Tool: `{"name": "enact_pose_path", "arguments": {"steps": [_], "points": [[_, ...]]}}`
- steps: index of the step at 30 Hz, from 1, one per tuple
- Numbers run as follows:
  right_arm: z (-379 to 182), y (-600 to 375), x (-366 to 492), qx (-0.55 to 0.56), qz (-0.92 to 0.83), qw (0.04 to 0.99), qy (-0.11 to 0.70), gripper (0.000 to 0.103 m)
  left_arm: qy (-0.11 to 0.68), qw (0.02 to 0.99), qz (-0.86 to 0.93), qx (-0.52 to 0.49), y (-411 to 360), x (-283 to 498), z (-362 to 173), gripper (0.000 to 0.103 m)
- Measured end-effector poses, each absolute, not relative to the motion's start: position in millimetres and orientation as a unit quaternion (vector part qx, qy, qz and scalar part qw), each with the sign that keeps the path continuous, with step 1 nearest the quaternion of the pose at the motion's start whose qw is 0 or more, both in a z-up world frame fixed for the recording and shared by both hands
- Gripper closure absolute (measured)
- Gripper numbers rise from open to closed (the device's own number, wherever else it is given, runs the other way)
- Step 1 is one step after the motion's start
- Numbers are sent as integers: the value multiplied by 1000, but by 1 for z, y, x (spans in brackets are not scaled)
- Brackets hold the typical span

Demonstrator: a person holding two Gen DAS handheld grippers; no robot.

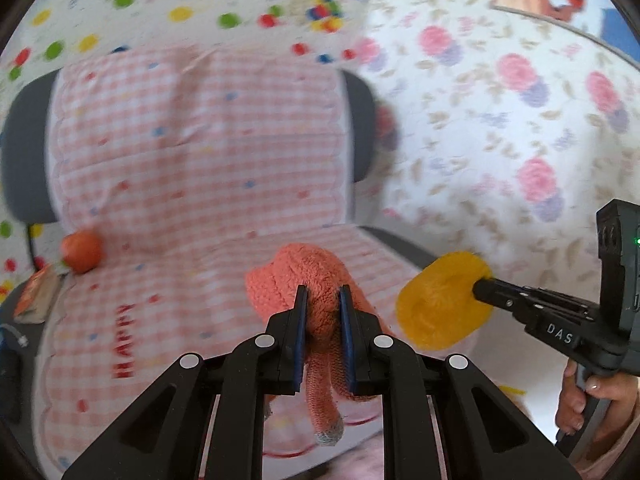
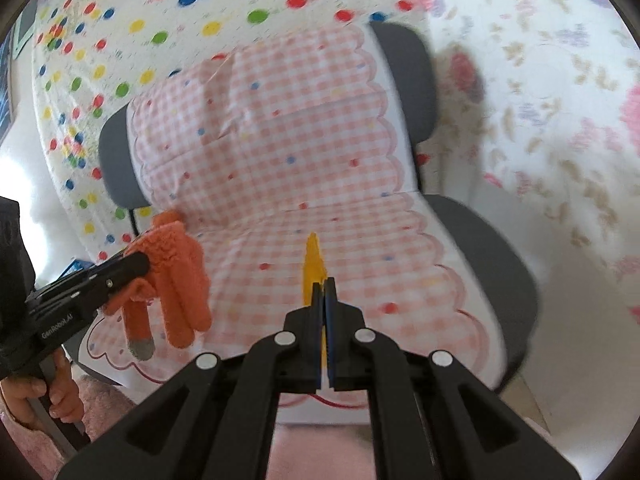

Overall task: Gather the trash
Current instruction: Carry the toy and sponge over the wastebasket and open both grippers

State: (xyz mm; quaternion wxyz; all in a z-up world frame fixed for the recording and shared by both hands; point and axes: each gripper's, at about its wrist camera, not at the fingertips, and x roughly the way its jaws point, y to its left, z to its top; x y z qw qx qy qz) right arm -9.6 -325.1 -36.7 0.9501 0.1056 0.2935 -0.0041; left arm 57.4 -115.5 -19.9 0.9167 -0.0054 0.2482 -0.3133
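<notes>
An orange fuzzy glove (image 1: 308, 292) hangs from my left gripper (image 1: 323, 304), which is shut on it above the chair seat. The right wrist view shows the same glove (image 2: 176, 272) with its fingers dangling at the left. My right gripper (image 2: 324, 292) is shut on a flat yellow fuzzy piece (image 2: 314, 264), seen edge-on. In the left wrist view that yellow piece (image 1: 440, 304) is a round disc held at the tip of the right gripper (image 1: 480, 286), just right of the glove.
A grey chair (image 2: 480, 240) with a pink checked cushion (image 1: 200, 152) fills both views. An orange ball-like thing (image 1: 82, 250) and a small orange packet (image 1: 34, 296) lie at the seat's left edge. Dotted and flowered sheets hang behind. A hand (image 1: 584, 396) holds the right gripper's handle.
</notes>
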Motion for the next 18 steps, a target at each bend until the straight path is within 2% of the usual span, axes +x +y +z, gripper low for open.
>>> {"name": "enact_pose_path", "arguments": {"steps": [8,18], "points": [[-25,-374,-85,100,-98,953,269,101,235,881,-410,4,-198,5,-34,87],[-84,-418,-171,134,-209,913,322,101,295,809,-507,42,-270,-49,-90,87]]}}
